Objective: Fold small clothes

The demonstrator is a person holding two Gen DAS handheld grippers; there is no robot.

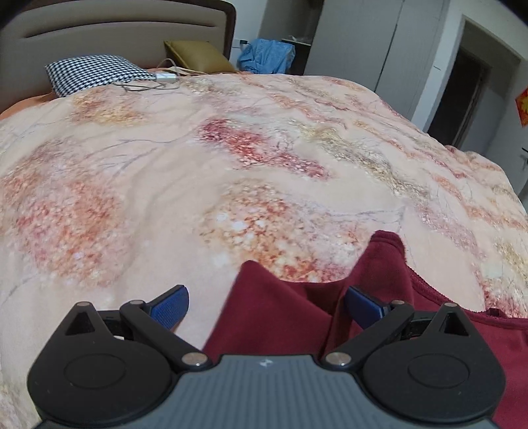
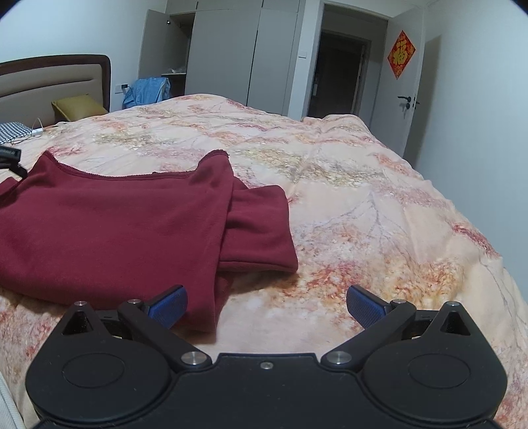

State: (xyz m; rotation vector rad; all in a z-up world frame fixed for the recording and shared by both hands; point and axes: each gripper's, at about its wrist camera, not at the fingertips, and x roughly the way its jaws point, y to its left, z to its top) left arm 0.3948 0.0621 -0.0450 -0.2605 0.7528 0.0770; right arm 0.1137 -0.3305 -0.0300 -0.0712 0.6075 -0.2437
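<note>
A home bedroom: a wide bed (image 2: 346,204) under a peach floral quilt (image 1: 165,184) fills the room, backed by a padded headboard (image 1: 115,29) with a houndstooth pillow (image 1: 95,74) and an olive cushion (image 1: 194,56) against it. Tall grey wardrobe doors (image 2: 244,52) line the far wall beside an open doorway (image 2: 343,66), and a red diamond-shaped paper decoration (image 2: 401,54) hangs near a white door (image 2: 399,109).
</note>
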